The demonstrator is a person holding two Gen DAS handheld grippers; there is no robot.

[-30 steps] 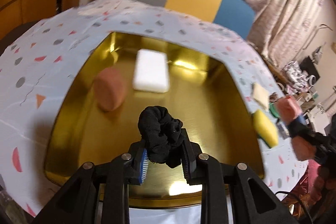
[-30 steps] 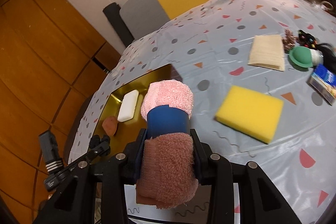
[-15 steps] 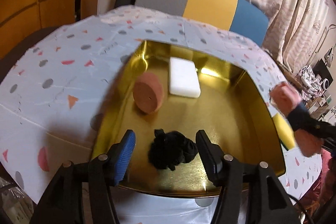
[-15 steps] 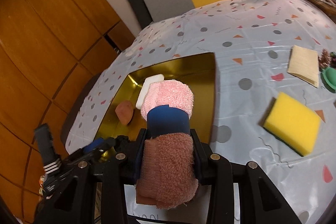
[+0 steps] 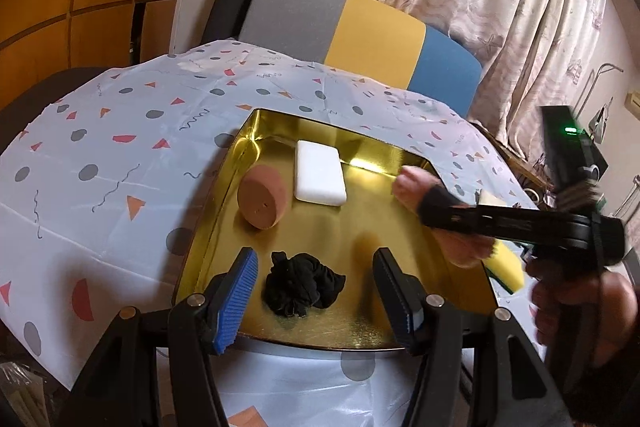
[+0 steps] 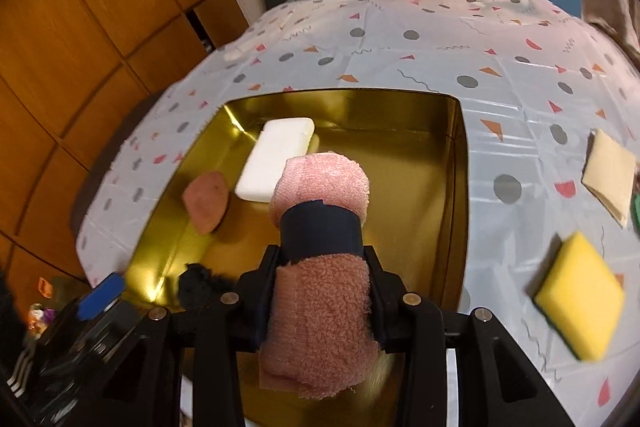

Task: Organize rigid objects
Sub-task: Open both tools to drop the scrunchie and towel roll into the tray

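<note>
Now the left gripper [image 5: 316, 287] gapes around the black cloth [image 5: 301, 285] lying in the tray [image 6: 424, 195], while the right gripper [image 6: 322, 267] clamps the towel roll [image 6: 320, 247] over it, seemingly for placing.

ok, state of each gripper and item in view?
left gripper: open, empty
right gripper: shut on pink towel roll, over tray
black cloth: bunched, lying in gold tray
white block: flat in tray
brown disc: on edge in tray
yellow sponge: on table, outside tray
</note>
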